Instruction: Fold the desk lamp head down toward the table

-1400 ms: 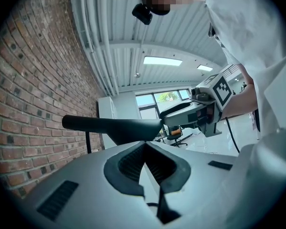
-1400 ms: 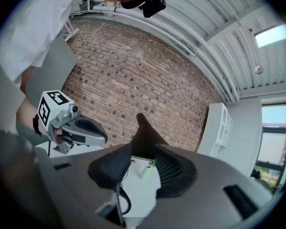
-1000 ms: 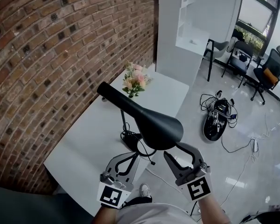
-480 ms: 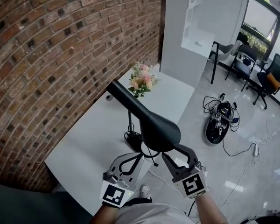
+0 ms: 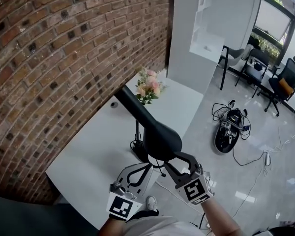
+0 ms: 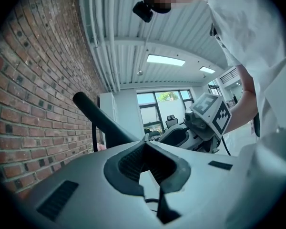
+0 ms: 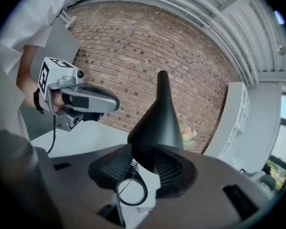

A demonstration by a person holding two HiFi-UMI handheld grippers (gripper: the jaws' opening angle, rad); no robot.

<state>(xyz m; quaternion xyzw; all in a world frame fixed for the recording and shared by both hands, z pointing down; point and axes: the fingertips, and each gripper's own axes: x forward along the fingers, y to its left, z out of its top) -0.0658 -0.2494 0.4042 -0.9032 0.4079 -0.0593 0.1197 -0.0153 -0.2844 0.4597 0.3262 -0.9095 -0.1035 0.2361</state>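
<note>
The black desk lamp stands on the white table near its front edge. Its cone-shaped head slopes down from a long neck toward me, above the round base. My right gripper is shut on the wide lower rim of the head; in the right gripper view the head sits between both pads of that gripper. My left gripper hangs just left of it, over the base, shut with nothing held. The left gripper view shows its jaws, the lamp neck and the right gripper.
A brick wall runs along the table's left side. A pot of pink flowers stands at the far end. The lamp's cable coils beside the base. On the floor to the right lie a black device with wires and office chairs.
The lamp head has swung down and toward the base, its wide end now lower and more tucked in. My right gripper moved left and down with it. The left gripper barely moved.
</note>
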